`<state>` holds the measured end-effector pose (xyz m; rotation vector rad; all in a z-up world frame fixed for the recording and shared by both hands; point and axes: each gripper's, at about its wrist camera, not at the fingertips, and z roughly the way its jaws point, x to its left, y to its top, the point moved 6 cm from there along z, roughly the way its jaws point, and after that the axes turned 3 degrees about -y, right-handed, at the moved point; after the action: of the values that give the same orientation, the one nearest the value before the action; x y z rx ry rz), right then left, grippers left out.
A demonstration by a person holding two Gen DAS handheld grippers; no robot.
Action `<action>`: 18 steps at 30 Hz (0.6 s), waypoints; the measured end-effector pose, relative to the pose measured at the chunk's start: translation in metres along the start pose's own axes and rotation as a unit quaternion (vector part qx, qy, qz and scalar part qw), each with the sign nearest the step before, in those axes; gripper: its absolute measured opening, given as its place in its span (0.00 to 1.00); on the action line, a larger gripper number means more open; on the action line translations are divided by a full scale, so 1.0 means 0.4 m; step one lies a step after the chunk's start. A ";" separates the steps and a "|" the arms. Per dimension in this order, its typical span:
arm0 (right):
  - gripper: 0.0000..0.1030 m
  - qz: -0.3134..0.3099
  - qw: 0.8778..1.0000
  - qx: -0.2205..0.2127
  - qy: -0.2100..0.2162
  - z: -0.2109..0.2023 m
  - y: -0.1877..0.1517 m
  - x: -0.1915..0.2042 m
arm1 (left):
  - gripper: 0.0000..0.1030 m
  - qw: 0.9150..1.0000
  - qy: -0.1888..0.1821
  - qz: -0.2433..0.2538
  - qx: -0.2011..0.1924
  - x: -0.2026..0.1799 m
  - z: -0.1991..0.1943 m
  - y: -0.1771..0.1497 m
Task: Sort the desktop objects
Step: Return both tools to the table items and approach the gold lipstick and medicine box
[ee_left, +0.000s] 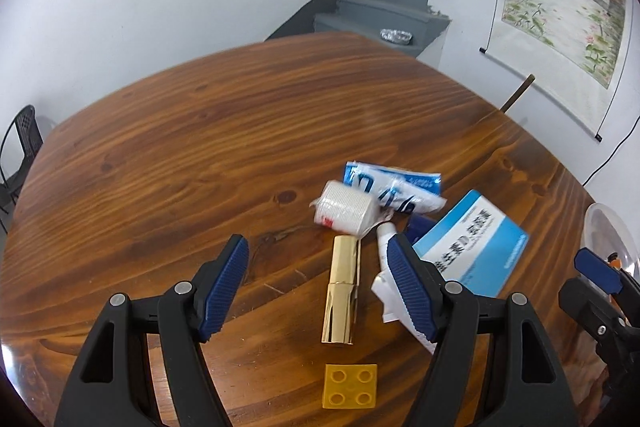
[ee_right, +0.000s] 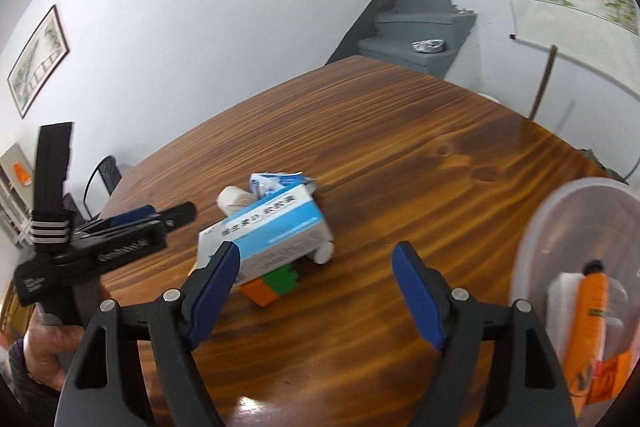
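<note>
Wooden bench [ee_left: 180,155]. On it: gold tube [ee_left: 340,293], yellow brick [ee_left: 351,385], white roll [ee_left: 346,209], blue-white box [ee_left: 474,245], crumpled packet [ee_left: 394,185], clear tub [ee_right: 560,227].

Table [ee_left: 200,167] glossy varnished wood; tube [ee_left: 340,295] shiny gold metal-look; bin [ee_right: 560,227] translucent plastic; box [ee_left: 476,247] smooth cardboard.

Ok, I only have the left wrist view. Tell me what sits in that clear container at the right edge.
Observer: An orange tube lies inside the clear container.
Operator: Now check under the blue-and-white box.
Observer: An orange brick and a green brick poke out from beneath the blue-and-white box.
Operator: Report the right gripper.
Observer: The right gripper is open, with nothing gripped between its fingers.
</note>
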<state>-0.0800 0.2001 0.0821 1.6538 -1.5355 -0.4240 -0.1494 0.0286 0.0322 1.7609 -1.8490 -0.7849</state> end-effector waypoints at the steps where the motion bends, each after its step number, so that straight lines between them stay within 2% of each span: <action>1: 0.79 -0.001 1.000 0.002 0.003 0.010 0.000 0.008 | 0.73 1.000 0.001 0.001 0.004 0.003 0.010 -0.002; 7: 0.79 0.033 0.998 0.037 0.041 0.049 -0.023 0.003 | 0.73 1.000 0.009 -0.002 0.021 0.015 0.046 -0.019; 14: 0.79 0.045 0.997 0.044 0.049 0.061 -0.028 -0.003 | 0.73 0.999 0.011 -0.004 0.033 0.017 0.071 -0.027; 18: 0.79 0.048 0.995 0.056 0.062 0.072 -0.031 0.007 | 0.73 0.999 0.003 0.011 0.034 -0.008 0.075 -0.034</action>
<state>-0.0920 0.1869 0.0565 1.6500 -1.5617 -0.1829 -0.1596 0.0341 0.0012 1.7789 -1.9090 -0.7164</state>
